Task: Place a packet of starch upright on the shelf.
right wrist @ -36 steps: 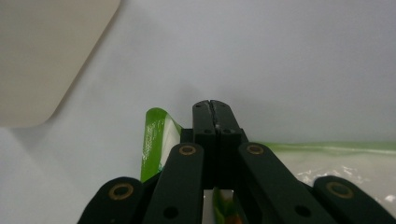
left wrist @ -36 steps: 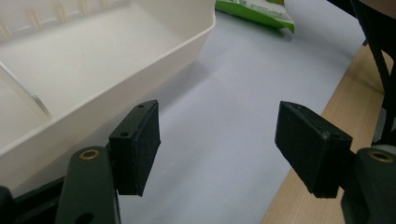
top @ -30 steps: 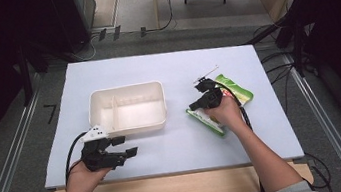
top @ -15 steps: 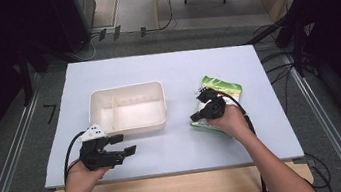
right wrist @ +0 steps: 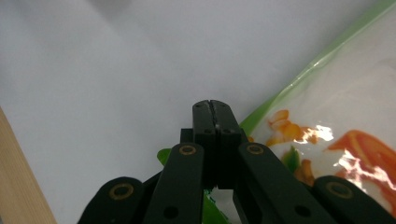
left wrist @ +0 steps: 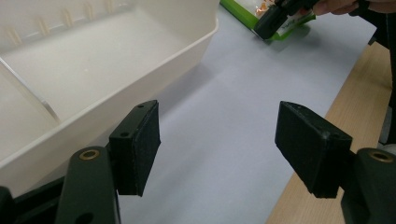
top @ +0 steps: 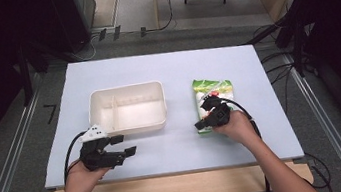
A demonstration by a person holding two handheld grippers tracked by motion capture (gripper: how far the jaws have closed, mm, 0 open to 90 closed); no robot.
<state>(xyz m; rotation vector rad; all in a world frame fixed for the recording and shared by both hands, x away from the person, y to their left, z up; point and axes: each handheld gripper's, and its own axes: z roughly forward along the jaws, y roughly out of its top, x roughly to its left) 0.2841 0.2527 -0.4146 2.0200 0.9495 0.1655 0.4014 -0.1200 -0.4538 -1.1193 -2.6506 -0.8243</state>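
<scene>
A green-edged bag of mixed vegetables (top: 213, 90) lies flat on the white table, right of the middle. My right gripper (top: 201, 123) is at the bag's near left corner. In the right gripper view its jaws (right wrist: 215, 105) are pressed together, with the bag's green edge (right wrist: 261, 116) running under them and the clear film (right wrist: 345, 107) to the right. My left gripper (top: 127, 145) rests near the table's front left with its jaws wide apart (left wrist: 217, 149) and nothing between them.
A white plastic container (top: 130, 126) with a divider stands just beyond the left gripper, its wall (left wrist: 140, 79) close to the left jaw. The wooden table edge (top: 171, 187) runs along the front. Cables trail from both grippers.
The right gripper has moved toward the front left, and the bag has swung with it from a slanted lie to a straighter one nearer the container. The left gripper has stayed put.
</scene>
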